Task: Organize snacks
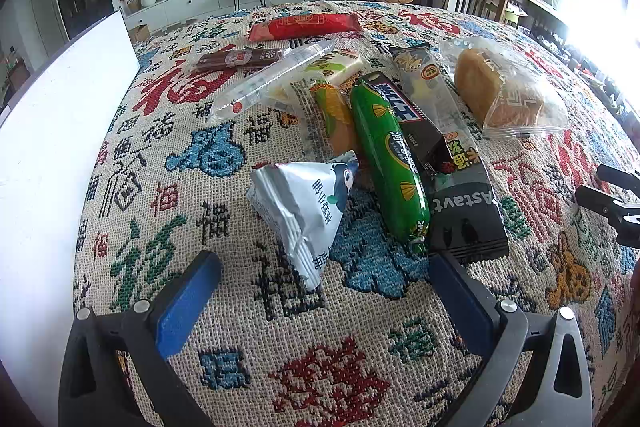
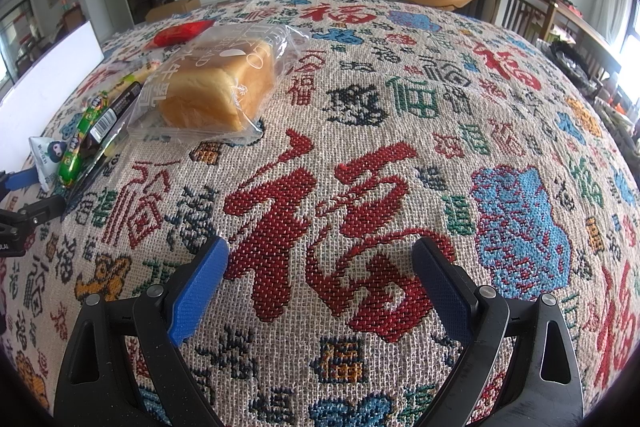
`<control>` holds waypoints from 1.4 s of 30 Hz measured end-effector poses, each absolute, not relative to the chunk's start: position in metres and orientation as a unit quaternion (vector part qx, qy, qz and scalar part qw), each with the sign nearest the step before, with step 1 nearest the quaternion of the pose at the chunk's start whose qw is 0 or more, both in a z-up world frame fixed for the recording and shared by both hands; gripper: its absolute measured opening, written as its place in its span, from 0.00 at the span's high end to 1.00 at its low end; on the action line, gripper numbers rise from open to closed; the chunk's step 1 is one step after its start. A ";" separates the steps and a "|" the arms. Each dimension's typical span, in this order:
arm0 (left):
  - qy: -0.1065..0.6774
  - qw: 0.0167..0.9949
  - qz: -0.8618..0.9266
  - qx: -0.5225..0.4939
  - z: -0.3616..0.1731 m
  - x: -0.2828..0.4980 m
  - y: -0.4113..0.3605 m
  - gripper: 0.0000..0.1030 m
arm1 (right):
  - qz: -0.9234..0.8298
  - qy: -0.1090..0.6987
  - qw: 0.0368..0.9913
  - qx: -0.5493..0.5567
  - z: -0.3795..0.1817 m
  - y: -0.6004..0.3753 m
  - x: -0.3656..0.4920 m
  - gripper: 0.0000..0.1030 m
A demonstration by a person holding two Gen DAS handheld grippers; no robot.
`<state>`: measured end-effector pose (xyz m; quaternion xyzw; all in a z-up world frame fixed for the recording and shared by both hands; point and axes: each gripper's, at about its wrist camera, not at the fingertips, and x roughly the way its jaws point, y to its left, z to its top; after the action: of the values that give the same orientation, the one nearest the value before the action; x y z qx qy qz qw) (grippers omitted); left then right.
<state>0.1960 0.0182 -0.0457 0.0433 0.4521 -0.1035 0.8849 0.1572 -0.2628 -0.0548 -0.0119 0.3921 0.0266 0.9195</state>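
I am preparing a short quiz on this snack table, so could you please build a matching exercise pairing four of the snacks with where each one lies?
Things:
1. silver triangular pouch
2. bagged bread loaf
3. red flat packet
4. green sausage

Places:
A. farthest back on the cloth, towards the television
B. nearest the open left tool, just ahead of its fingers
C. apart from the pile, on its right side
D. in the middle of the pile, lying partly across a black packet

Pairs: 1-B, 2-C, 3-A, 4-D
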 end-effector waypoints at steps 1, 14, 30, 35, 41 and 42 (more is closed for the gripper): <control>0.452 0.885 -0.103 0.043 -0.046 0.196 0.018 0.00 | 0.026 0.392 0.919 -0.012 -0.055 -0.263 0.157 0.07; 0.452 0.885 -0.102 0.043 -0.046 0.195 0.018 0.00 | 0.027 0.392 0.920 -0.012 -0.055 -0.263 0.157 0.07; 0.478 0.871 -0.098 0.048 -0.045 0.176 0.018 0.00 | 0.027 0.392 0.920 -0.011 -0.055 -0.263 0.157 0.07; 0.512 0.843 -0.147 0.080 -0.044 0.145 0.029 0.00 | 0.027 0.392 0.920 -0.011 -0.055 -0.263 0.157 0.07; 0.512 0.843 -0.143 0.087 -0.021 0.150 0.042 0.00 | 0.027 0.392 0.920 -0.011 -0.055 -0.263 0.157 0.07; 0.500 0.851 -0.143 0.073 -0.014 0.155 0.042 0.00 | 0.027 0.392 0.920 -0.011 -0.054 -0.263 0.157 0.07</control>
<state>0.1555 0.0423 -0.0140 0.0731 0.5004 -0.1430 0.8508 0.1571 -0.2630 -0.0545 -0.0109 0.3917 0.0273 0.9196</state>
